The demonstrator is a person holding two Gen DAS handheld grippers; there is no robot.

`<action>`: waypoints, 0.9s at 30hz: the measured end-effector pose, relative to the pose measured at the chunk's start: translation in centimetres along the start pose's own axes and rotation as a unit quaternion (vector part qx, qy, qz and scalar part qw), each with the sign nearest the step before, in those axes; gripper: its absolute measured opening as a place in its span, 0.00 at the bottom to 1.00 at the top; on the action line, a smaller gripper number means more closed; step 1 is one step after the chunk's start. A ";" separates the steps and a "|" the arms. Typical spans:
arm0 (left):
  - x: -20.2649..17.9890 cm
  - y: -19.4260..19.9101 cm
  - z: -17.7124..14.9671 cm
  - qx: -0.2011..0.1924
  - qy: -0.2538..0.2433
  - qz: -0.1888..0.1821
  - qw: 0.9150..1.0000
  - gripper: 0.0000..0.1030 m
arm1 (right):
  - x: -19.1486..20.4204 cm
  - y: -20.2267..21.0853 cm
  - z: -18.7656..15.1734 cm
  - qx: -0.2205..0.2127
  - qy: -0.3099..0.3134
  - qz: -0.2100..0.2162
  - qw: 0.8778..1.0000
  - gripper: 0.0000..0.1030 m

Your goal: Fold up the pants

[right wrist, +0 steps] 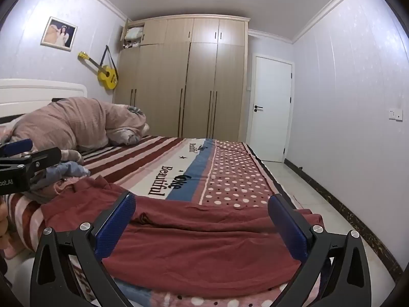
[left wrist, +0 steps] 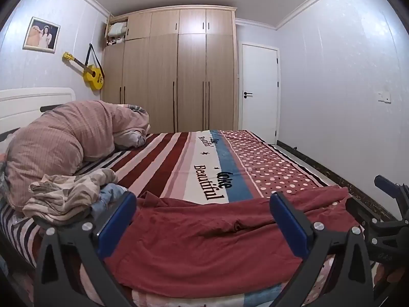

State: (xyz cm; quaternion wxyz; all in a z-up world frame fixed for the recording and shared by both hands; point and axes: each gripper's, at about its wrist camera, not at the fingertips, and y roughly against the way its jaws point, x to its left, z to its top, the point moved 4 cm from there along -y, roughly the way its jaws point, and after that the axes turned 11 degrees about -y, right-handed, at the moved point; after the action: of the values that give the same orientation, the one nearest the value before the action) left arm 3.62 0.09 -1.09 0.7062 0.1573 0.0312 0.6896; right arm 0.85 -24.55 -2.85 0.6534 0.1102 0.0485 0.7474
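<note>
Pants (left wrist: 194,240), dark red, lie spread crosswise on the near edge of the bed (left wrist: 230,158), likely laid flat so a fold can start clean. Left gripper (left wrist: 203,206) and right gripper (right wrist: 202,208) hover side by side just above the pants, jaws wide open, gripping nothing. Crumpled clothes pile (left wrist: 64,194) sits left of the pants, apparently awaiting its turn.
</note>
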 end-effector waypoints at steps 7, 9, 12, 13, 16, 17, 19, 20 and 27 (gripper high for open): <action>0.0 -1.8 -0.9 0.018 0.007 -0.014 1.000 0.99 | 0.1 -1.9 -0.4 0.035 0.000 -0.003 0.999 0.99; -0.2 -1.9 -0.9 0.017 0.005 -0.016 1.000 0.99 | -0.2 -1.4 -0.8 0.025 -0.008 0.003 1.000 0.99; 0.6 -2.3 -0.9 0.013 0.014 -0.022 1.000 0.99 | -0.2 -1.5 -0.7 0.026 -0.004 0.003 1.000 0.99; 0.6 -2.3 -0.8 0.012 0.014 -0.022 1.000 0.99 | -0.1 -1.5 -0.7 0.026 -0.002 0.005 1.000 0.99; 0.5 -2.6 -0.8 0.009 0.012 -0.020 1.000 0.99 | 0.2 -1.7 -0.6 0.027 0.003 0.008 1.000 0.99; 0.6 -2.7 -0.8 0.009 0.011 -0.019 1.000 0.99 | 0.2 -1.7 -0.5 0.026 0.003 0.009 1.000 0.99; 0.8 -2.9 -0.9 0.010 0.011 -0.018 1.000 0.99 | 0.4 -1.7 -0.5 0.024 0.002 0.009 1.000 0.99; 0.7 -2.9 -0.9 0.010 0.012 -0.018 1.000 0.99 | 0.5 -1.6 -0.5 0.023 0.003 0.009 1.000 0.99; 0.7 -2.8 -0.8 0.004 0.004 -0.019 1.000 0.99 | -0.1 -1.9 0.1 0.024 -0.012 0.014 1.000 0.99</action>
State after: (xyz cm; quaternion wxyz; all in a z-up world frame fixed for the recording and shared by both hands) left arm 6.11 0.93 -2.46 0.7183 0.1570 0.0396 0.6766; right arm 2.76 -24.40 -3.23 0.6405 0.1355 0.0576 0.7537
